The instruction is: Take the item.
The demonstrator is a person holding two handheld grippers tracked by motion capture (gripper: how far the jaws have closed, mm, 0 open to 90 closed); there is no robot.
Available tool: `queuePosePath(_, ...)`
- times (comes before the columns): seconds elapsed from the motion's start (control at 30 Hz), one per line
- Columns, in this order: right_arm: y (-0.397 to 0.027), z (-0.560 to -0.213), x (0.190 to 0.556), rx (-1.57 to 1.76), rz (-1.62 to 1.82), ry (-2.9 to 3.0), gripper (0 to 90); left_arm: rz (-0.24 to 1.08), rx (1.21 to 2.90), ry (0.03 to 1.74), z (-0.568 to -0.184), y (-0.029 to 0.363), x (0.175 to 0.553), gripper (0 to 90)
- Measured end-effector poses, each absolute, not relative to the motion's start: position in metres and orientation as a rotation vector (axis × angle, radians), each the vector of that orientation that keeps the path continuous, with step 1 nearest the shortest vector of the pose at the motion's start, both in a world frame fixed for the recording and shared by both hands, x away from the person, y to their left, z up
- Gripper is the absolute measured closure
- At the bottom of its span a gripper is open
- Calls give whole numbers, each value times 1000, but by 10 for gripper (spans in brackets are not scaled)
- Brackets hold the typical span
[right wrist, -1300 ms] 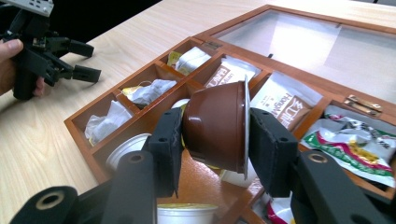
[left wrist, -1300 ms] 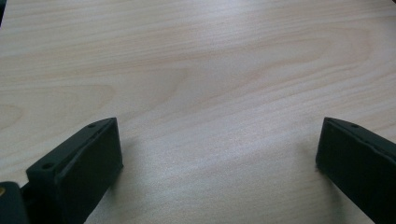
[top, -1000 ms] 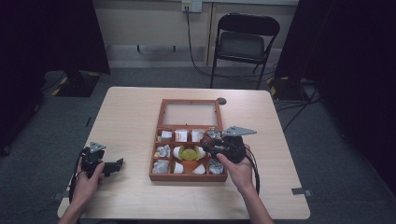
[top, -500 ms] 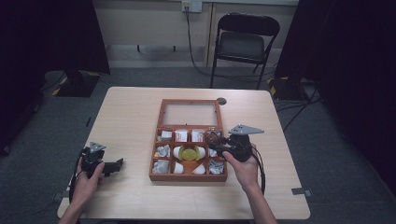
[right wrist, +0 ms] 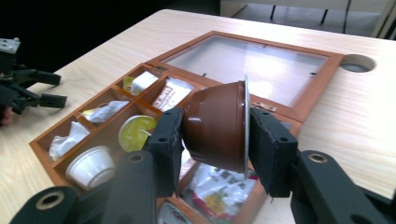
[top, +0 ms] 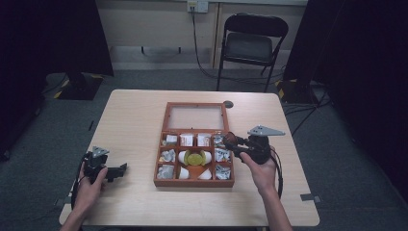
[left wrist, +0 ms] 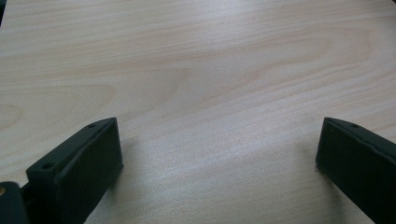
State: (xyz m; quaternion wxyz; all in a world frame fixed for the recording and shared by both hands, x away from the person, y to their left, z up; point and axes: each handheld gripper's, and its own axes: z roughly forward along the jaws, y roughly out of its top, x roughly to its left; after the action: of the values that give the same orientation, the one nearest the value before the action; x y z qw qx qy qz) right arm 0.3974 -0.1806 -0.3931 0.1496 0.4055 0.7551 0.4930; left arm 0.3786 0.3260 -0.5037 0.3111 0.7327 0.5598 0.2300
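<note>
An open wooden box (top: 194,182) with several compartments lies mid-table, its glass lid (top: 195,117) folded flat behind it. My right gripper (top: 233,141) hovers over the box's right edge, shut on a brown coffee capsule (top: 228,138). In the right gripper view the capsule (right wrist: 217,126) lies sideways between the pads, foil rim against the right pad (right wrist: 268,149). A yellow-topped capsule (right wrist: 135,130) and a white cup (right wrist: 91,163) sit in the middle compartments. My left gripper (top: 122,169) rests on the table left of the box, and in the left gripper view (left wrist: 217,154) stands open over bare wood.
Foil and paper sachets (top: 168,155) fill the outer compartments. A round cable hole (top: 228,104) is in the table behind the lid. A black folding chair (top: 252,43) stands beyond the far edge. Bare tabletop (top: 134,120) surrounds the box.
My right gripper has carried the brown capsule rightward and slightly up, from over the box's middle compartments to its right edge. The left gripper has stayed put.
</note>
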Motion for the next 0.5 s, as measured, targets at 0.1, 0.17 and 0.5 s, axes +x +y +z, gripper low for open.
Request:
queuePosePath(0.1, -187, -392, 398, 1178, 1418, 2153, 566, 607, 1934, 1478, -504, 326, 379, 0)
queuePosePath(0.17, -190, -393, 398, 1189, 1424, 2146, 566, 607, 1935, 1478, -504, 326, 379, 0)
queuePosePath(0.5, -203, -398, 401, 1239, 1403, 2124, 566, 607, 1934, 1478, -504, 326, 379, 0)
